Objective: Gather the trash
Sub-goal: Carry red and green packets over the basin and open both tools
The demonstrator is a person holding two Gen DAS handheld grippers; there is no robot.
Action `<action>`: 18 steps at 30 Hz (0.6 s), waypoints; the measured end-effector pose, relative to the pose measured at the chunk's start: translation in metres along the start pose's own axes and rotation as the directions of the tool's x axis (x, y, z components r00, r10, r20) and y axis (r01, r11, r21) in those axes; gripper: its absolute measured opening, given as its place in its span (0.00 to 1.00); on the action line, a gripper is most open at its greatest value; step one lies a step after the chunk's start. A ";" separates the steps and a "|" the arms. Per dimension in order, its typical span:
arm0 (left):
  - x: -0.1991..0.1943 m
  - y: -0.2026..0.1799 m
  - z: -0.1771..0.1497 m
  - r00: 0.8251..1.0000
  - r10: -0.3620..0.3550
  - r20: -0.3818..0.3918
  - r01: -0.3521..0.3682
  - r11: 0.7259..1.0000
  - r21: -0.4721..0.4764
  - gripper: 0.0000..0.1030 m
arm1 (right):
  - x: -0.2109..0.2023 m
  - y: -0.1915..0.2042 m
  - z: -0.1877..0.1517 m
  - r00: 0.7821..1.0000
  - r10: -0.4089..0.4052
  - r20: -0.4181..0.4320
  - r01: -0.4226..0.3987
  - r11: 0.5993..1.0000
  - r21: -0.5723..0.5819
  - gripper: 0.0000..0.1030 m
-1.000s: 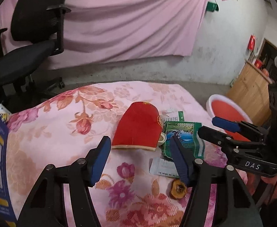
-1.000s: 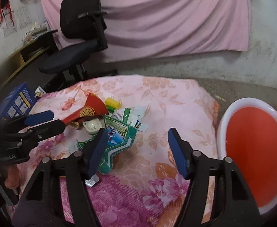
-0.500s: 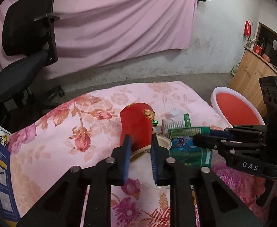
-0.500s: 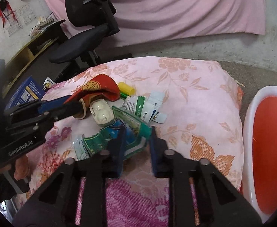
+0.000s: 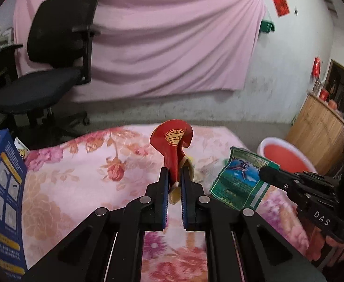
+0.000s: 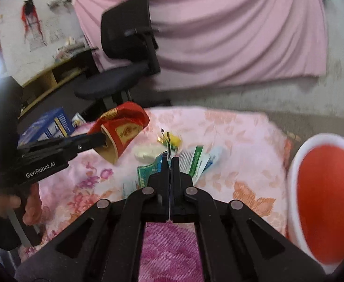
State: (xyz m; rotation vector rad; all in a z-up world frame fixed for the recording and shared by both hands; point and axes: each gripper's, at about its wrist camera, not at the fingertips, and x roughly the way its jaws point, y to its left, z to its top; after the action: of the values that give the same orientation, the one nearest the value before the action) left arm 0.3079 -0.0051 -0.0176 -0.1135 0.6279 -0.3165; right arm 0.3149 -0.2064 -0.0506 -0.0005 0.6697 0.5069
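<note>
My left gripper (image 5: 173, 176) is shut on a crushed red paper cup (image 5: 174, 141) with gold print and holds it above the pink floral cloth (image 5: 78, 176). In the right wrist view the left gripper (image 6: 102, 138) and cup (image 6: 122, 129) show at left. My right gripper (image 6: 170, 161) is shut on a green foil wrapper (image 6: 148, 172), lifted off the cloth. The left wrist view shows that wrapper (image 5: 240, 178) held in the right gripper (image 5: 263, 172). More trash stays on the cloth: a white lid (image 6: 146, 152), a yellow piece (image 6: 175, 139), green-white packets (image 6: 197, 159).
A red basin with a white rim (image 6: 324, 202) stands on the floor right of the cloth. A blue box (image 5: 2, 199) stands at the left. A black office chair (image 5: 54, 70) and a pink curtain (image 5: 172, 35) are behind. A wooden cabinet (image 5: 320, 127) is far right.
Both grippers shut, the left on the red cup and the right on the green wrapper, and lifted them off the cloth.
</note>
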 end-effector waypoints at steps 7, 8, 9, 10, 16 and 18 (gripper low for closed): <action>-0.033 -0.044 0.019 0.978 -0.041 0.203 0.030 0.998 0.056 0.07 | -0.070 0.006 0.003 0.937 -0.063 0.343 0.092 0.993 -0.068 0.22; -0.036 -0.052 0.021 0.973 -0.050 0.226 0.036 0.997 0.064 0.07 | -0.082 0.006 0.003 0.914 -0.087 0.396 0.126 0.989 -0.073 0.22; -0.039 -0.060 0.025 0.966 -0.062 0.251 0.045 0.996 0.075 0.07 | -0.090 0.007 0.003 0.898 -0.103 0.428 0.148 0.986 -0.074 0.22; -0.043 -0.069 0.028 0.958 -0.076 0.276 0.053 0.995 0.088 0.07 | -0.097 0.006 0.003 0.882 -0.120 0.456 0.172 0.982 -0.074 0.22; -0.053 -0.127 0.040 0.911 -0.161 0.380 0.092 0.977 0.194 0.07 | -0.138 -0.012 0.006 0.766 -0.249 0.593 0.333 0.942 -0.036 0.22; -0.053 -0.147 0.042 0.898 -0.194 0.394 0.108 0.967 0.230 0.07 | -0.149 -0.025 0.004 0.727 -0.295 0.620 0.379 0.925 -0.003 0.22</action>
State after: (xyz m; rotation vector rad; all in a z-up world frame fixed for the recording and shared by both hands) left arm 0.2547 -0.1265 0.0746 -0.0312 0.1611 -0.4907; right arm 0.2288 -0.2947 0.0366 -0.0789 -0.0169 0.1666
